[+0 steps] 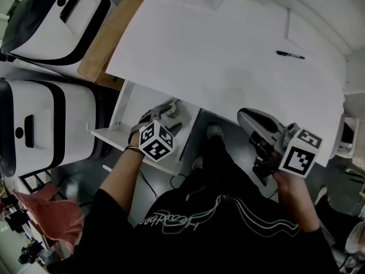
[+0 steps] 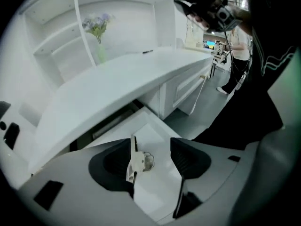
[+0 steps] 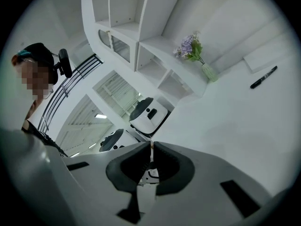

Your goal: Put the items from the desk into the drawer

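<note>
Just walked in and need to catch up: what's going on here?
A person holds a claw in each hand at a white desk. The left claw is open over the open drawer, where a small white clip seems to lie. The right claw is shut and empty near the desk's edge. A pen lies on the desk, not yet put away.

the left gripper [image 2: 151, 147] tilts steeply downward with its two jaws spread wide apart, while the right gripper [image 3: 151, 147], held out nearly level in the person's right hand [image 1: 285, 178], has its jaws closed tightly together.
</note>
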Tool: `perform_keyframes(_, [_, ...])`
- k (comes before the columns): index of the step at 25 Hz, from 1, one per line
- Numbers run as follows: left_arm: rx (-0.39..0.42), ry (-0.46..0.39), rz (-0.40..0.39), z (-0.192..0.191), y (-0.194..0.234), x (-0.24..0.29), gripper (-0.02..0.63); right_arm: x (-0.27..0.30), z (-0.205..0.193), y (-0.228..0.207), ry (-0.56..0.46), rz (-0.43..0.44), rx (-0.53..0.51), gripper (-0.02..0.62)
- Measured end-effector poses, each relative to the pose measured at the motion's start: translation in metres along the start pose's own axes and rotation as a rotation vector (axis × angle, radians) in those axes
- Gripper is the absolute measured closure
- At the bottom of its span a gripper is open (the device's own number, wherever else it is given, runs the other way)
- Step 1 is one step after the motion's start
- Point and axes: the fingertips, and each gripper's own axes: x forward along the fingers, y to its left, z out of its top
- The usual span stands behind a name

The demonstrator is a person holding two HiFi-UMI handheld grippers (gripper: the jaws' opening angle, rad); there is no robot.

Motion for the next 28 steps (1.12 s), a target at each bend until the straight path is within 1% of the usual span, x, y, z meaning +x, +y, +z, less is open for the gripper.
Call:
perform_keyframes(2, [-0.023, -0.084, 0.020, 0.018, -0.007, -0.032, 0.331, -0.003, -0.003, 0.014, -0.007, 0.024, -0.014, 0.545])
perform_keyframes(3, [-0.054, -0.132, 0.025, 0.029, -0.010, -0.050, 0.339, -0.005, -0.006, 0.021, -0.007, 0.034, -0.024, 0.545])
perform_keyframes(5, [-0.144, -0.241, 0.032, 0.051, -0.013, -0.087, 0.372, -0.009, -0.010, 0.033, -0.010, 0.048, -0.046, 0.545])
perform_keyframes(7, [-0.238, -0.356, 0.019, 0.073, -0.018, -0.126, 0.413, -0.013, -0.015, 0.047, -0.020, 0.058, -0.063, 0.545])
perform_keyframes(9, [-0.315, -0.468, -0.013, 0.093, -0.029, -0.164, 0.462, -0.017, -0.021, 0.062, -0.030, 0.071, -0.077, 0.545])
perform_keyframes(12, [-0.383, -0.612, -0.060, 0.119, -0.047, -0.210, 0.506, -0.023, -0.031, 0.086, -0.041, 0.100, -0.097, 0.545])
perform_keyframes(15, [-0.436, -0.706, -0.100, 0.144, -0.061, -0.243, 0.563, -0.033, -0.037, 0.110, -0.052, 0.128, -0.138, 0.545])
perform_keyframes(18, [-0.514, -0.807, -0.174, 0.168, -0.076, -0.267, 0.584, -0.046, -0.039, 0.128, -0.068, 0.133, -0.182, 0.545])
perform_keyframes(20, [-0.535, -0.847, -0.226, 0.183, -0.084, -0.276, 0.586, -0.055, -0.037, 0.132, -0.093, 0.125, -0.190, 0.545])
perform_keyframes(21, [-0.533, -0.847, -0.232, 0.189, -0.086, -0.278, 0.586, -0.060, -0.035, 0.132, -0.108, 0.117, -0.188, 0.545])
perform_keyframes(24, [-0.525, -0.821, -0.232, 0.206, -0.086, -0.272, 0.586, -0.076, -0.025, 0.124, -0.152, 0.074, -0.177, 0.545])
perform_keyframes(28, [-0.524, -0.804, -0.289, 0.233, -0.090, -0.255, 0.586, -0.102, -0.013, 0.102, -0.187, -0.004, -0.176, 0.545])
